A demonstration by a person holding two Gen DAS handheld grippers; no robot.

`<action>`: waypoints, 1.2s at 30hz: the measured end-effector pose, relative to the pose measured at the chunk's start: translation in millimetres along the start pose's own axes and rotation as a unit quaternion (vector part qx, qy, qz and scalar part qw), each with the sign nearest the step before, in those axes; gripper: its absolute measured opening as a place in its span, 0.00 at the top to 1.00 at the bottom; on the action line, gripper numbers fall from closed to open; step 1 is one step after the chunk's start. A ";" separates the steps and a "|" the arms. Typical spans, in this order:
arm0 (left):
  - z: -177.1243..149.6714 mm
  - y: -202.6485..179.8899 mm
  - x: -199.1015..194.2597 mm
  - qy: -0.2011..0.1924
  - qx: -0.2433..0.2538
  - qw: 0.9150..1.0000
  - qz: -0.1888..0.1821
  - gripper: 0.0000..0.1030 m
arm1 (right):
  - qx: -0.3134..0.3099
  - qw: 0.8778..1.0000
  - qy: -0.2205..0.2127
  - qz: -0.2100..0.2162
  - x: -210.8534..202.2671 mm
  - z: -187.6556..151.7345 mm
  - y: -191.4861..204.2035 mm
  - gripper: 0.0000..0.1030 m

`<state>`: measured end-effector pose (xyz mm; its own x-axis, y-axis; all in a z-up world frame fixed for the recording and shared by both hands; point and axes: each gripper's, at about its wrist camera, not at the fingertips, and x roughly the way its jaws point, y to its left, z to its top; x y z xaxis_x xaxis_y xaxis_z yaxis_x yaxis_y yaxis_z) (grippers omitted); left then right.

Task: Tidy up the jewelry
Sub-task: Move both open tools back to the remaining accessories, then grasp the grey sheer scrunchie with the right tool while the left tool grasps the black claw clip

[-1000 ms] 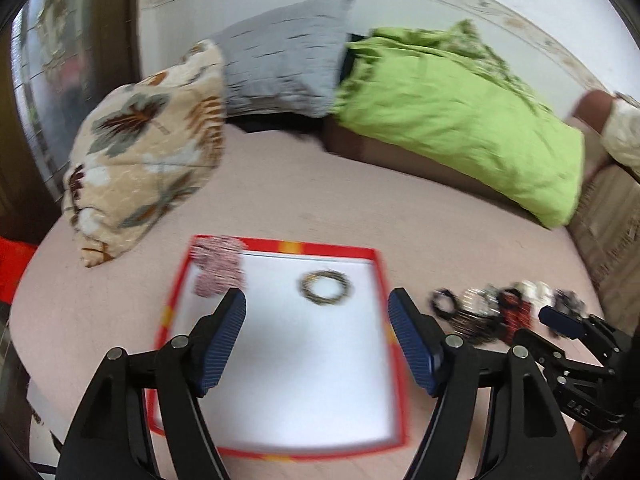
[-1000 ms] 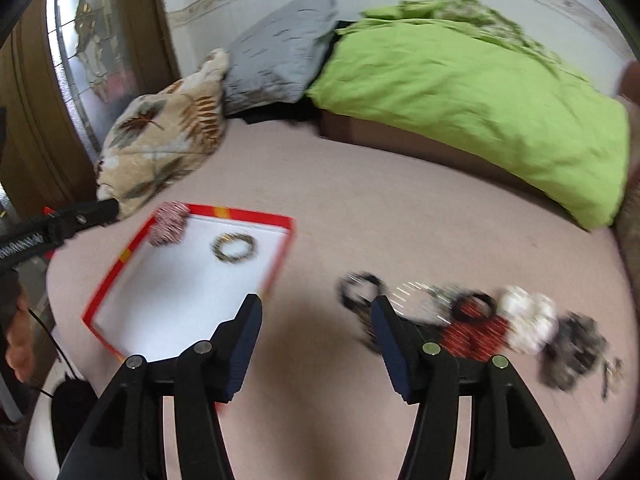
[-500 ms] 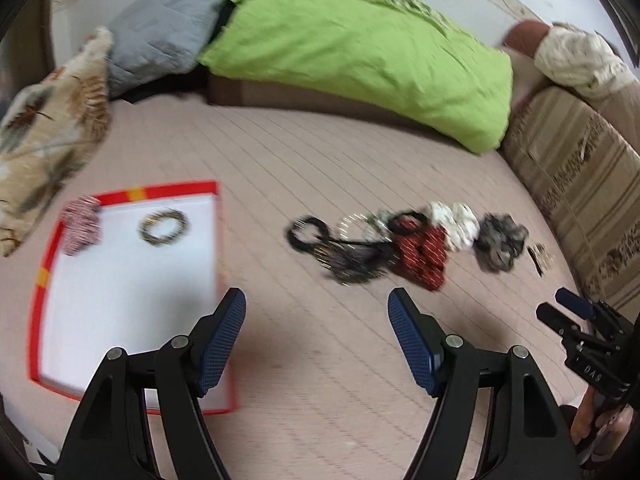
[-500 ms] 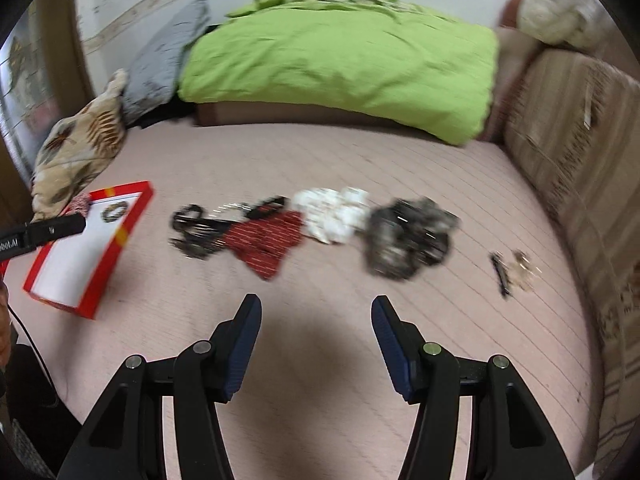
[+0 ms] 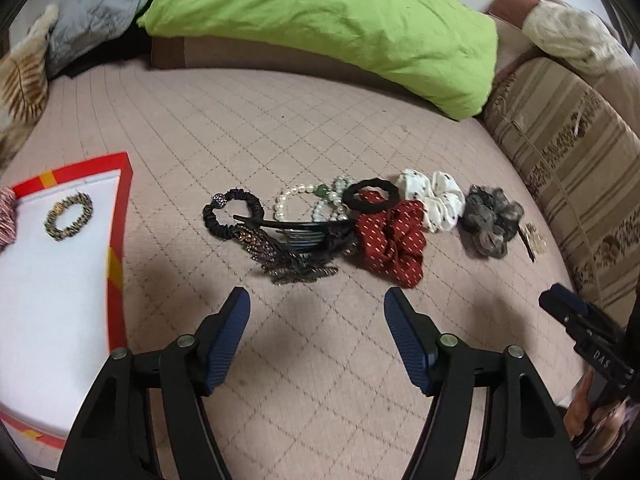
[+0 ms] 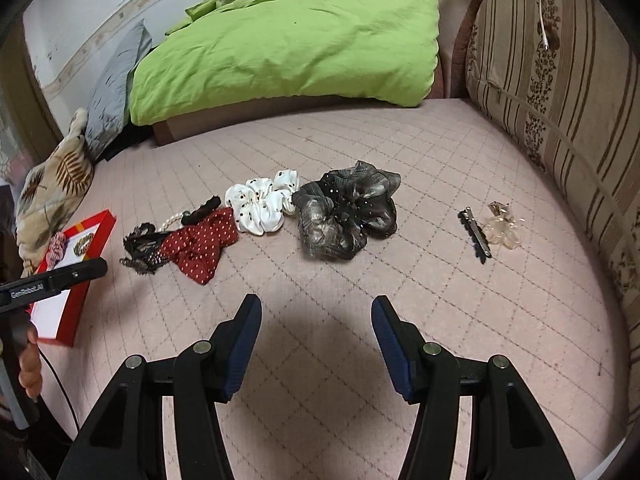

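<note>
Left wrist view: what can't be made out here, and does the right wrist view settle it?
- Red-rimmed white tray: near and left parts cut off by the left wrist frame edge.
- Pink woven item in it: mostly cropped; tiny in the right wrist view.
- Dark hair comb: partly under the red dotted scrunchie.
- Clear clip: too small; clearer in the right wrist view.

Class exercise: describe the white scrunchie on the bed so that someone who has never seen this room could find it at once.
Start at the green quilt at the back of the pink bed; in front of it runs a row of hair accessories. The white scrunchie lies between the red scrunchie and the grey scrunchie. It alone is white satin with small black dots.
</note>
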<state>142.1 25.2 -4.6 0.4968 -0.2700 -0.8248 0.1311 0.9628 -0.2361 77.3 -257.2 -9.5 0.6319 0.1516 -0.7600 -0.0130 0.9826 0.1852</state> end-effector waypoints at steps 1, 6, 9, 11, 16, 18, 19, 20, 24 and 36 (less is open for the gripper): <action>3.4 3.7 3.3 0.000 -0.008 1.000 -0.003 0.34 | 0.001 1.000 -0.001 0.002 2.4 2.0 0.3 0.40; 18.0 18.0 23.9 0.020 -0.037 0.999 -0.016 0.34 | 0.015 1.000 -0.005 0.009 16.6 11.2 -2.6 0.40; 22.3 24.9 38.4 0.037 -0.059 0.997 -0.032 0.34 | 0.040 0.999 -0.003 0.014 26.9 16.6 -11.3 0.40; 23.2 26.9 44.7 0.041 -0.067 0.996 -0.037 0.34 | 0.055 0.998 -0.001 0.021 32.3 20.3 -15.8 0.40; 24.4 28.9 49.7 0.042 -0.080 0.995 -0.053 0.35 | 0.081 0.996 0.003 0.027 46.3 30.1 -22.1 0.40; 24.9 30.8 51.1 0.041 -0.084 0.994 -0.055 0.35 | 0.085 0.996 0.005 0.026 51.1 33.2 -22.9 0.40; 25.0 31.7 52.2 0.041 -0.086 0.994 -0.055 0.36 | 0.085 0.996 0.005 0.025 53.2 34.5 -22.6 0.40; 24.9 32.6 53.5 0.042 -0.087 0.994 -0.055 0.39 | 0.084 0.996 0.005 0.023 54.7 35.9 -21.5 0.40; 24.1 34.1 61.4 0.049 -0.089 0.993 -0.058 0.44 | 0.076 0.997 0.000 0.020 59.1 41.5 -15.0 0.40; 20.7 28.8 71.6 0.057 -0.079 0.994 -0.045 0.46 | 0.029 0.999 0.016 -0.033 96.0 54.2 0.9 0.50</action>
<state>199.2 33.8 -59.8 0.3881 -0.3630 -0.8471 0.0303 0.9237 -0.3819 179.9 -247.6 -48.5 0.6040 0.0907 -0.7918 0.0735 0.9829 0.1687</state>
